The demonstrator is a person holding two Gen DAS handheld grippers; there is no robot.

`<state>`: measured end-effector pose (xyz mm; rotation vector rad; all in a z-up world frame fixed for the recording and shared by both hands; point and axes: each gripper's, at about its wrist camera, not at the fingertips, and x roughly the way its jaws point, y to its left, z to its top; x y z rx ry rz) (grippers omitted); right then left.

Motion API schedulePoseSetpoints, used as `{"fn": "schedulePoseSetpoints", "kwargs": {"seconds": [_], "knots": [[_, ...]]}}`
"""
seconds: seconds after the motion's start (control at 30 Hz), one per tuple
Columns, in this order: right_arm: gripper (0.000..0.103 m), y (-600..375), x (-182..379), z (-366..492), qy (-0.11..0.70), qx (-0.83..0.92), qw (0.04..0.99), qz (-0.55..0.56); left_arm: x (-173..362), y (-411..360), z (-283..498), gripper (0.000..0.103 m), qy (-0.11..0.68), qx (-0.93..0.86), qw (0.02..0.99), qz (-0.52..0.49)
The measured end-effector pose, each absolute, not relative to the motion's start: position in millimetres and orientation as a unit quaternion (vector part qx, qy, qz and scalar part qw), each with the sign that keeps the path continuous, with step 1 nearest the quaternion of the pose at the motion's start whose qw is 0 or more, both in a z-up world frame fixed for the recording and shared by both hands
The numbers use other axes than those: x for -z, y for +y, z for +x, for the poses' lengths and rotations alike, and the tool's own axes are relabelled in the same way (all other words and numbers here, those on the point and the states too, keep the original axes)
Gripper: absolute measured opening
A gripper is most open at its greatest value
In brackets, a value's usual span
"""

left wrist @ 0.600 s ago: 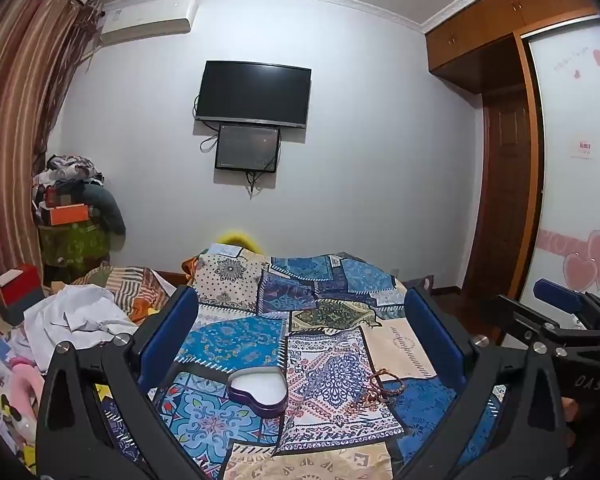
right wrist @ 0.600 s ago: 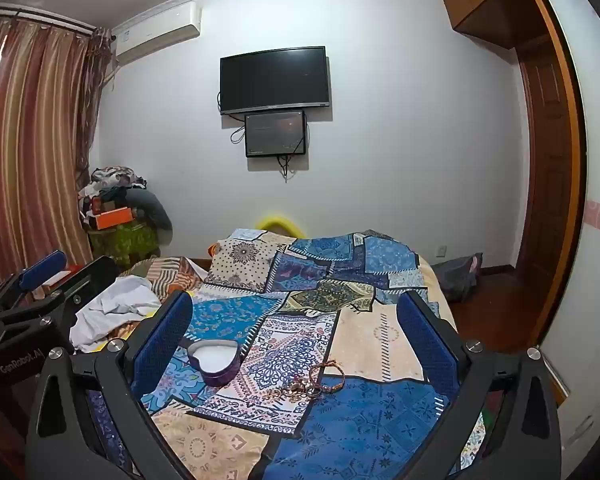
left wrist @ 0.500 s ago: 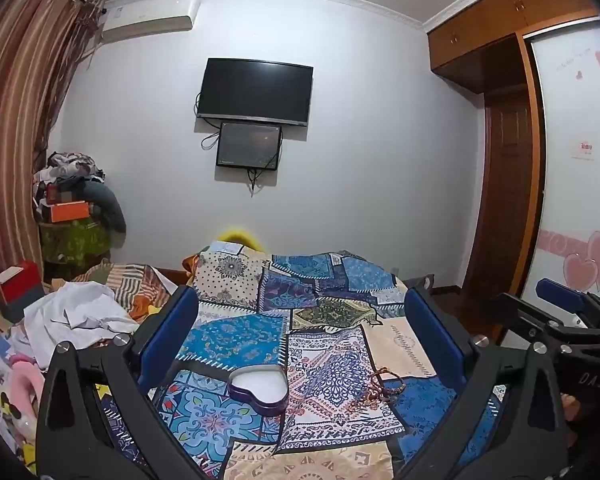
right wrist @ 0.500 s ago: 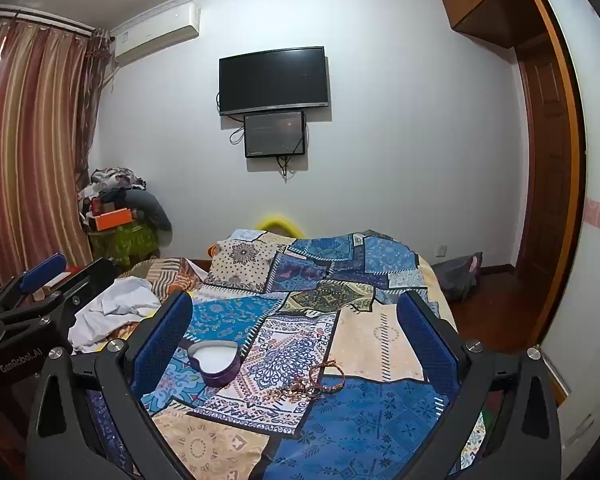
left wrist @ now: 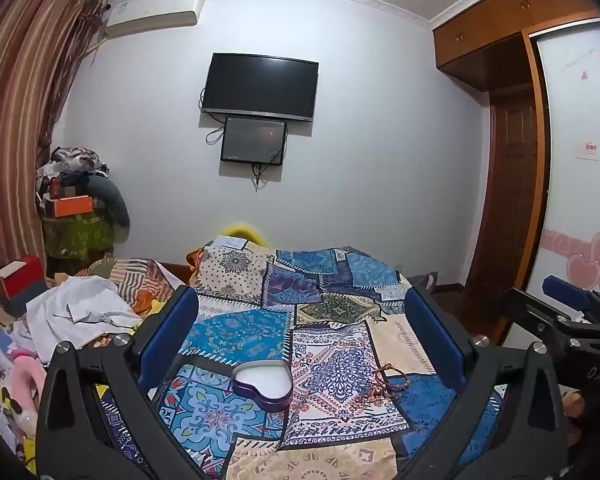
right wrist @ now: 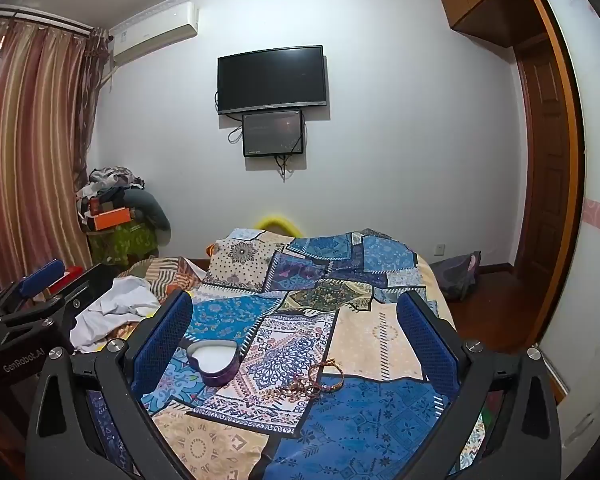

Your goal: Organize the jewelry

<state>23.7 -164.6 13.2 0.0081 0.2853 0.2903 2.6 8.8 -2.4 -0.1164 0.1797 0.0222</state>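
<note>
A purple heart-shaped box [left wrist: 265,385] with a white inside lies open on the patchwork bedspread [left wrist: 320,320]; it also shows in the right wrist view [right wrist: 214,362]. A small heap of bracelets [left wrist: 382,384] lies just right of it, seen too in the right wrist view [right wrist: 314,380]. My left gripper [left wrist: 300,344] is open and empty, held above the bed in front of the box. My right gripper [right wrist: 296,340] is open and empty, held above the bed with the bracelets between its fingers in view. Each gripper shows at the edge of the other's view.
A white cloth [left wrist: 80,312] and striped bedding lie on the bed's left side. A pile of clothes and boxes [left wrist: 76,208] stands in the far left corner. A wardrobe [left wrist: 512,184] and door are on the right. A TV [left wrist: 260,86] hangs on the far wall.
</note>
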Motion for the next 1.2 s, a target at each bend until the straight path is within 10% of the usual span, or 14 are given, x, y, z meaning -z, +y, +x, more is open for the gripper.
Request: {"fn": "schedulePoseSetpoints", "kwargs": {"seconds": [1.2], "knots": [[0.101, -160.6, -14.3, 23.3, 0.142, -0.144, 0.979, -0.003, 7.6, 12.4, 2.7, 0.103, 0.097, -0.011, 0.993, -0.062]]}}
